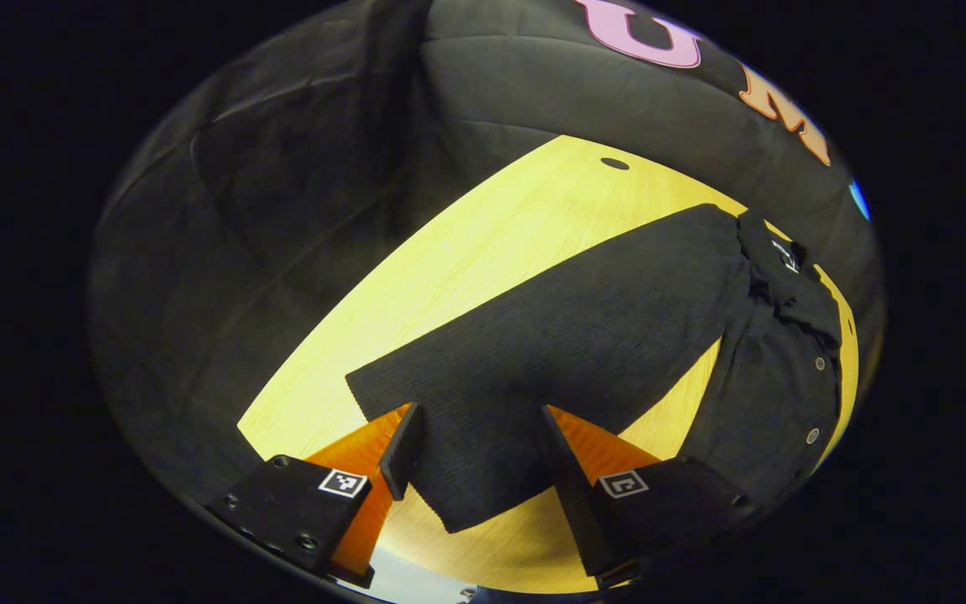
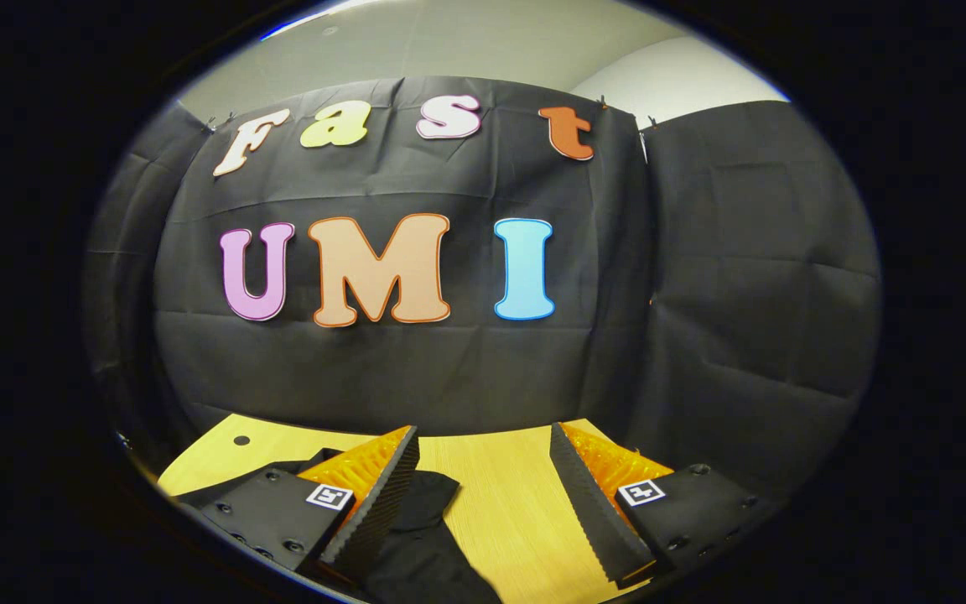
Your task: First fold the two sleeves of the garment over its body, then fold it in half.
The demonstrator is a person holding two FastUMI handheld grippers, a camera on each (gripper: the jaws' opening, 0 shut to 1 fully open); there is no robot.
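Note:
A black buttoned garment (image 1: 785,394) lies on the yellow wooden table (image 1: 466,252) in the left gripper view, its collar (image 1: 785,268) toward the far right. One long sleeve (image 1: 567,335) stretches flat from the shoulder toward me. Its cuff end lies between the fingers of my left gripper (image 1: 481,453), which is open and hovers over it without pressing. In the right gripper view, my right gripper (image 2: 487,495) is open with nothing between its fingers. A part of the black garment (image 2: 424,520) lies just past its left finger (image 2: 378,495), on the table (image 2: 508,486).
The black cloth wall (image 2: 701,294) stands close behind the table's far edge. A small dark hole (image 1: 615,164) marks the tabletop near a corner, and the hole (image 2: 241,439) also appears at the left in the right gripper view. Bare wood (image 1: 349,369) lies left of the sleeve.

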